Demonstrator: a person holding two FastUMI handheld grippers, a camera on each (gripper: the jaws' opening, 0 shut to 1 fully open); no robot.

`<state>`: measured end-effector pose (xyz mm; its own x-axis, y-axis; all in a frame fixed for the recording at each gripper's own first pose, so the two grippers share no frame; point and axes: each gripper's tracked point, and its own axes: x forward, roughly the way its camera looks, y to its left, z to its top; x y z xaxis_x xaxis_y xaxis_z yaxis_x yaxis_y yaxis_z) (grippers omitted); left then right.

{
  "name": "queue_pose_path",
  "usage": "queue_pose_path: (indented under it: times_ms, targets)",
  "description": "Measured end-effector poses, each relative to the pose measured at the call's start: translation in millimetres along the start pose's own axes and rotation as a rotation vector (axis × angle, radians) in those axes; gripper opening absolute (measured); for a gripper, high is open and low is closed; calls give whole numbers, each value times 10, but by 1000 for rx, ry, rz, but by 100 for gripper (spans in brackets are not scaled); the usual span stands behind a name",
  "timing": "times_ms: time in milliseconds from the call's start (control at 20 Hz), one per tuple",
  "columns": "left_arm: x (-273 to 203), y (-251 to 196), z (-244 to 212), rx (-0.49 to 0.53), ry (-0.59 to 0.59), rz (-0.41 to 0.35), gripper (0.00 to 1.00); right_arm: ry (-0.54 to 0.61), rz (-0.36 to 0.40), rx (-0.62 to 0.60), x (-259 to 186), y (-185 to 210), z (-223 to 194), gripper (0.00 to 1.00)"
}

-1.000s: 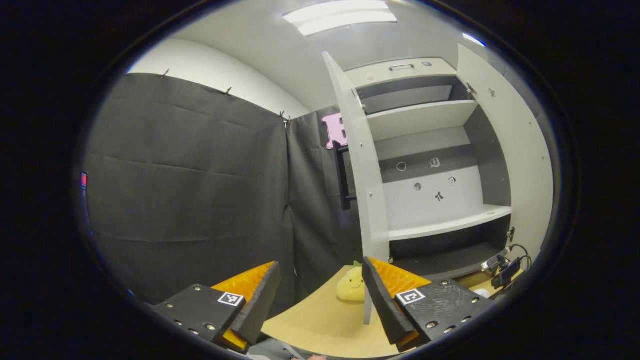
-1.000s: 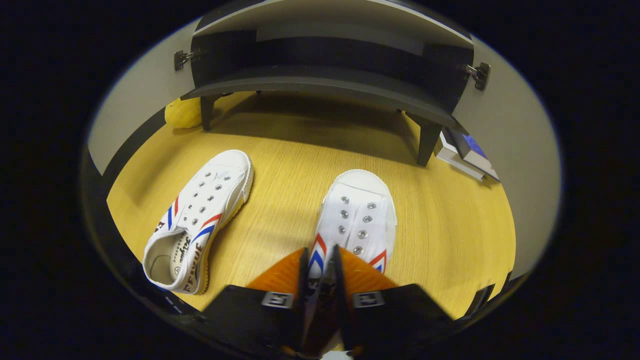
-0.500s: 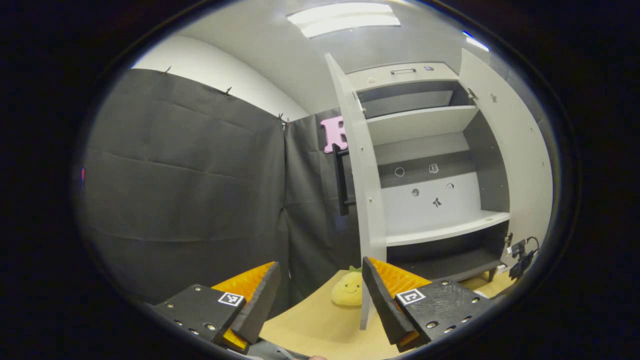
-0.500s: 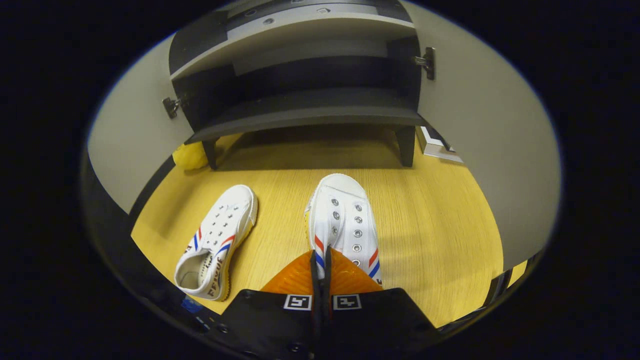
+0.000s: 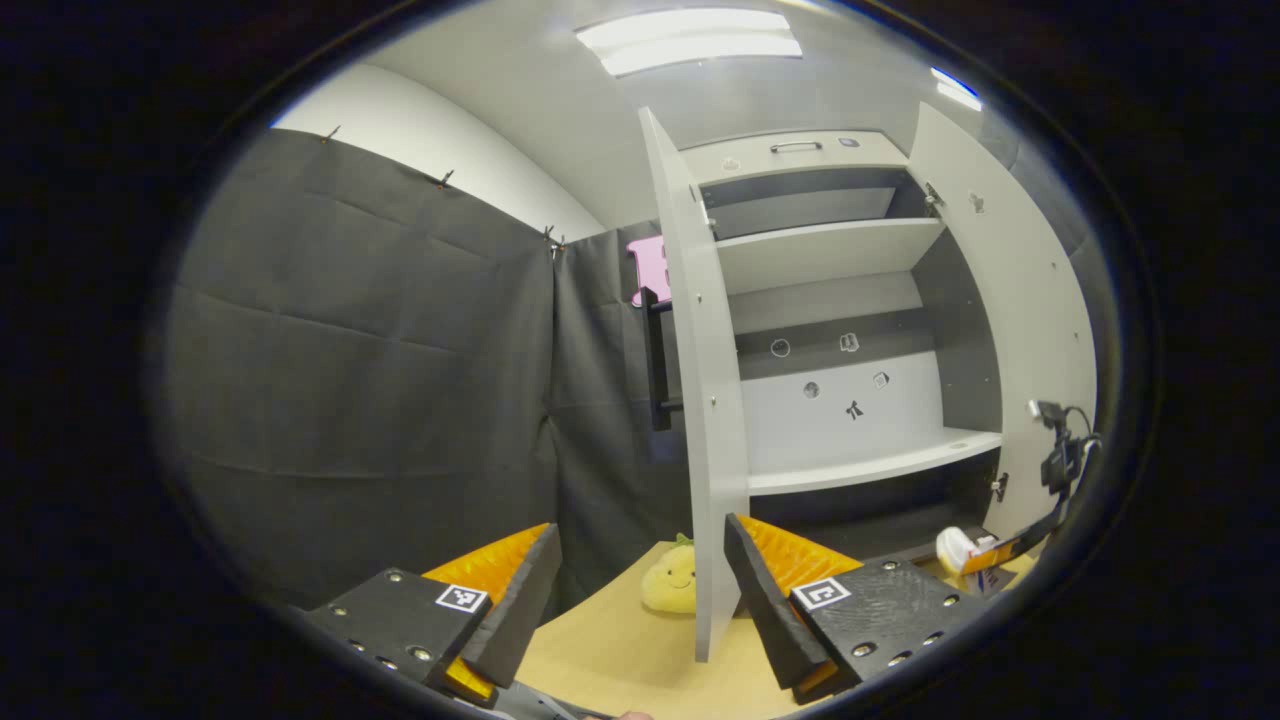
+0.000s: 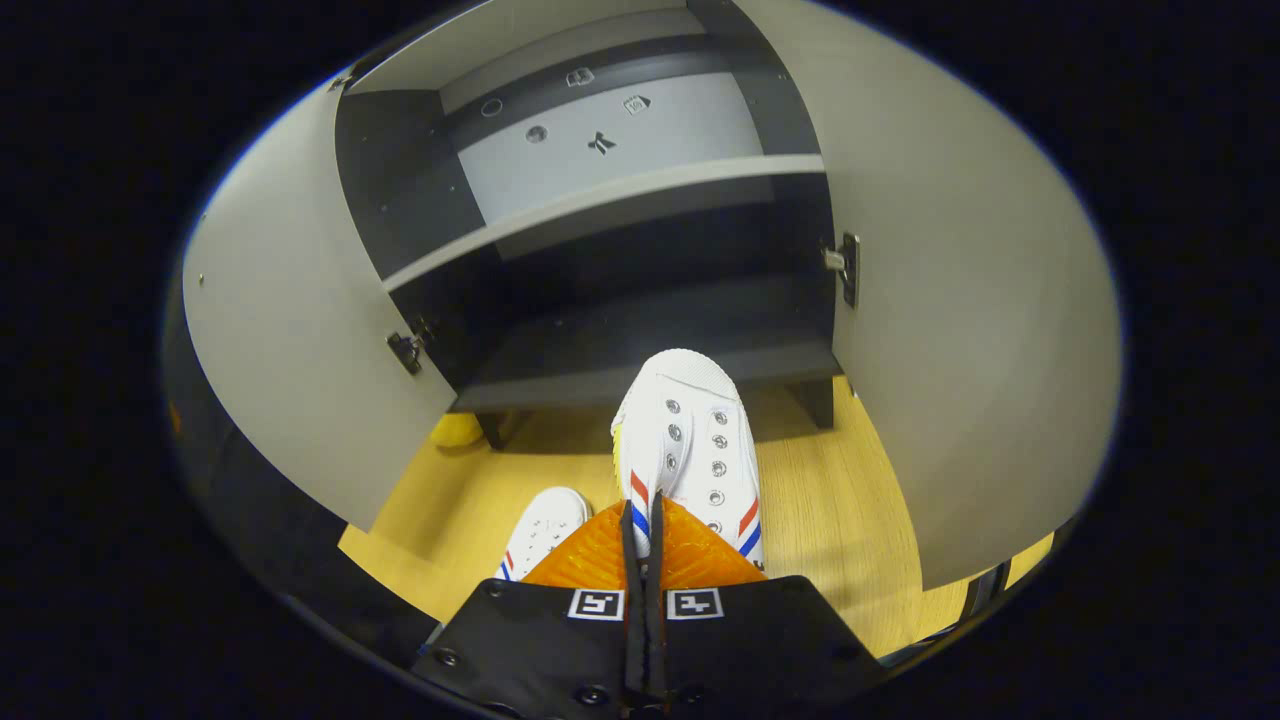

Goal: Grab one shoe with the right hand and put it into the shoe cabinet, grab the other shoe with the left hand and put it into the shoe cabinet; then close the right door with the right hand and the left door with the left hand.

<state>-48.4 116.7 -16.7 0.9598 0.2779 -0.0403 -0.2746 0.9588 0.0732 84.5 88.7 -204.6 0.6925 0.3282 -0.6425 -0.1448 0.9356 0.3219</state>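
Observation:
In the right gripper view my right gripper (image 6: 641, 520) is shut on the edge of a white shoe (image 6: 688, 450) with red and blue stripes. The shoe hangs off the floor, toe toward the lowest dark shelf (image 6: 640, 345) of the shoe cabinet. The other white shoe (image 6: 545, 525) lies on the wooden floor at lower left, partly hidden by my fingers. In the left gripper view my left gripper (image 5: 640, 575) is open and holds nothing. It faces the cabinet's left door (image 5: 700, 400), seen edge-on. The carried shoe's toe (image 5: 955, 548) shows at far right with the right gripper.
Both cabinet doors stand open, the left door (image 6: 300, 340) and the right door (image 6: 960, 330) flanking the opening. A light shelf (image 5: 870, 462) crosses the cabinet above the dark bottom shelf. A yellow plush toy (image 5: 670, 580) sits on the floor by the left door.
My right gripper has lifted the shoe off the floor and carried it toward the cabinet's bottom shelf. The left gripper has drifted slightly; the other shoe has stayed on the floor.

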Motion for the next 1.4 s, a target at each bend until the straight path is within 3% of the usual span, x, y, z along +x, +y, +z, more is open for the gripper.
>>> queue_pose_path:
  times_ms: [350, 450, 600, 900, 1150, 1400]
  targets:
    - [-70, 194, 29, 9, -11, 51, 94, -164, 54, -42, -220, 254, 1111, 1]
    - [-80, 206, 25, 20, -13, 65, 94, -145, 95, -39, -232, 399, 1206, 1]
    - [-98, 238, 18, 20, -8, 83, 94, -144, 73, -78, -228, 407, 1187, 1]
    - [-153, 271, -22, 10, 15, 111, 94, -171, 87, -21, -315, 421, 1241, 1]
    - [-135, 243, -60, 16, 19, 91, 94, -234, 102, -41, -422, 444, 1551, 1]
    - [-131, 257, -57, 28, 24, 96, 94, -298, 53, -79, -59, 365, 2088, 1]
